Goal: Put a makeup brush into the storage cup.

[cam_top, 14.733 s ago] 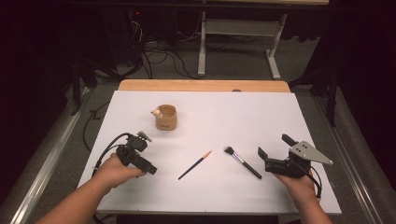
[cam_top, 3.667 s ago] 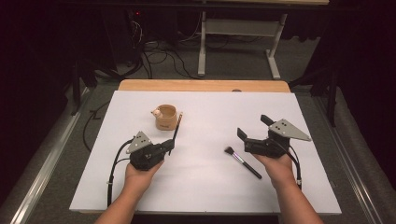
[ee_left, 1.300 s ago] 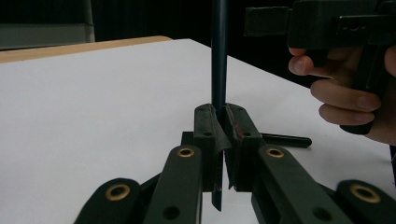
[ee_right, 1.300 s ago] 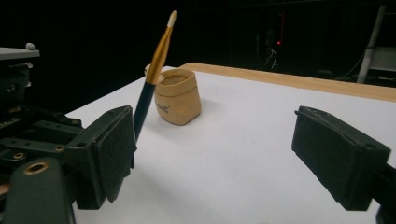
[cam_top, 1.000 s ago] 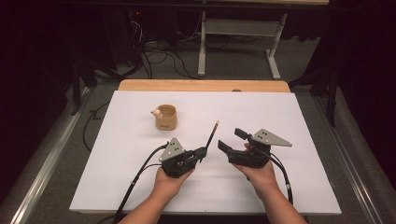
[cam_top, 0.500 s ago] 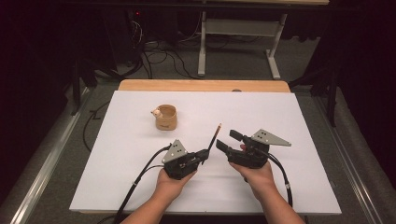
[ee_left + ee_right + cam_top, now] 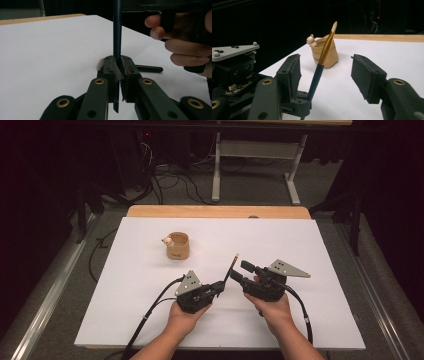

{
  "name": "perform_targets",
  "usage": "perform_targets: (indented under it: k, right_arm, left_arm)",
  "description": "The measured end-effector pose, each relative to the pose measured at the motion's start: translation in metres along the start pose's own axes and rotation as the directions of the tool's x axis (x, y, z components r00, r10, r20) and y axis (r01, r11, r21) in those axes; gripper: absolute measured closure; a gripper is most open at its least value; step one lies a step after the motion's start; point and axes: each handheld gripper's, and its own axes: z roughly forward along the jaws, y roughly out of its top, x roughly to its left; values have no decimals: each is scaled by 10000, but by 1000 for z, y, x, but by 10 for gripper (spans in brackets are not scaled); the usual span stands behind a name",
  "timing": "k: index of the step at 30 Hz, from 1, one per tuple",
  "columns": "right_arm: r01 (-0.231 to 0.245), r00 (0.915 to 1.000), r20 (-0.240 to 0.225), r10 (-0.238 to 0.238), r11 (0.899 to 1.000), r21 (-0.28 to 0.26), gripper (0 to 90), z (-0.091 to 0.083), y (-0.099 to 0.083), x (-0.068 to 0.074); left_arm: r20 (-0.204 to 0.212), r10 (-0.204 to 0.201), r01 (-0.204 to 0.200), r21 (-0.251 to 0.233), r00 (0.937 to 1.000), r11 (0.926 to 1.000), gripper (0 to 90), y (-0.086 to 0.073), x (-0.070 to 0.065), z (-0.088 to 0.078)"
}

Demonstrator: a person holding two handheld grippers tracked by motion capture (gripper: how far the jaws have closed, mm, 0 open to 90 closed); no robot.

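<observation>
My left gripper [image 7: 220, 287] is shut on the dark lower handle of a thin brush [image 7: 231, 267], which tilts up with its gold ferrule and pale tip on top. In the left gripper view the handle [image 7: 117, 30] rises straight out of the pressed jaws [image 7: 117, 62]. My right gripper [image 7: 241, 271] faces it from the right. Its jaws have just been closing, and the brush [image 7: 322, 62] stands between its pads [image 7: 294, 72] with a gap on each side. A tan cup [image 7: 177, 245] with a small figure on its rim stands at the back left.
A second brush with a black handle [image 7: 148, 68] lies flat on the white table [image 7: 300, 240] just beyond the left jaws. The table's wooden far edge [image 7: 215, 211] borders dark floor with cables. Open white surface lies right and left of the hands.
The right gripper's jaws have narrowed around the upright brush. Both hands have kept their places, and the left gripper still holds the brush.
</observation>
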Motion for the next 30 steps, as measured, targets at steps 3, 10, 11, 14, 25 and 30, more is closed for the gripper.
perform_targets:
  k: [3, 10, 11, 14, 25, 30]
  right_arm:
    - [-43, 10000, -85, 44, 10000, 46, 469, 2, -2, 1]
    - [-337, 9990, -276, 337, 9994, 6, 532, 5, -4, 0]
    - [-317, 9991, -288, 317, 9995, 13, 543, 6, -4, 0]
    - [-294, 9991, -304, 295, 9996, 31, 559, 6, -5, 1]
    - [-475, 9983, -333, 475, 9989, 6, 655, 8, -6, -1]
    - [-609, 9976, -324, 607, 9981, -48, 710, 8, -6, -1]
  left_arm:
    - [5, 17, -17, 8, 10000, 10000, 844, 0, 0, 0]
    - [70, 7, -7, 15, 10000, 10000, 844, -1, -1, 1]
    - [74, 14, -14, 15, 10000, 10000, 844, -1, -1, 1]
    - [79, 17, -17, 27, 10000, 10000, 844, -1, -1, 1]
    - [231, -72, 72, -26, 9997, 10000, 844, -3, -3, 2]
    - [247, -61, 62, -37, 9997, 10000, 844, -3, -3, 2]
